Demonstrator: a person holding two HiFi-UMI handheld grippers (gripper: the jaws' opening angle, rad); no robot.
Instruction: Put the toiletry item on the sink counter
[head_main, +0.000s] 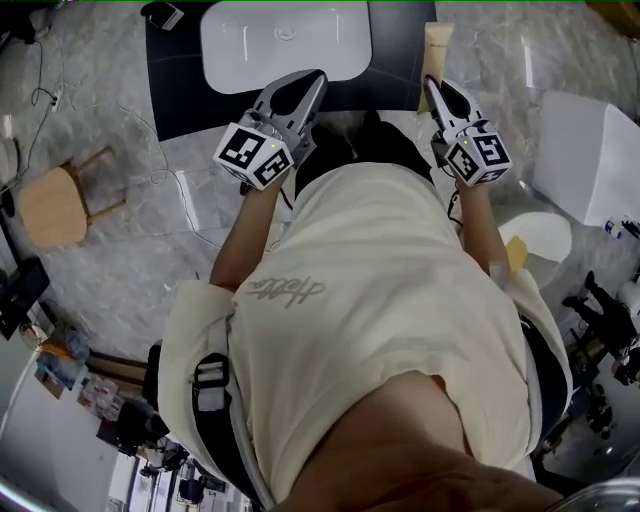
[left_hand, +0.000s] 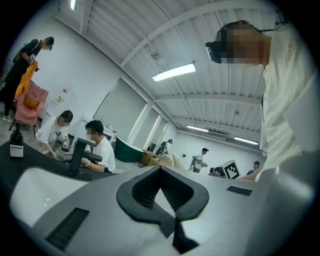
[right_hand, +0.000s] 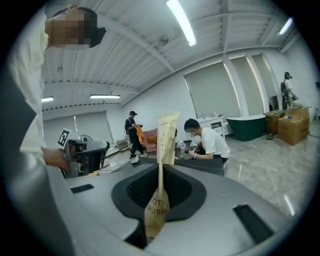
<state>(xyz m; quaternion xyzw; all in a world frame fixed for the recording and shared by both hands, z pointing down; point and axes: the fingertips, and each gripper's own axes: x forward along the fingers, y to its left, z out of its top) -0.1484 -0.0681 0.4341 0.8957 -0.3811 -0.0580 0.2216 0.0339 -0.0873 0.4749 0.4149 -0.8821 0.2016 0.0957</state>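
The toiletry item is a cream tube with dark print, also seen as a tall cream tube in the right gripper view. My right gripper is shut on its lower end and holds it upright. In the head view the tube hangs over the right end of the dark sink counter, beside the white basin. My left gripper is raised in front of the basin. Its pads meet with nothing between them.
A wooden stool stands on the marble floor at the left, with cables near it. A white box and a round white lid are at the right. A black faucet and a small bottle stand on the counter. Several people work behind.
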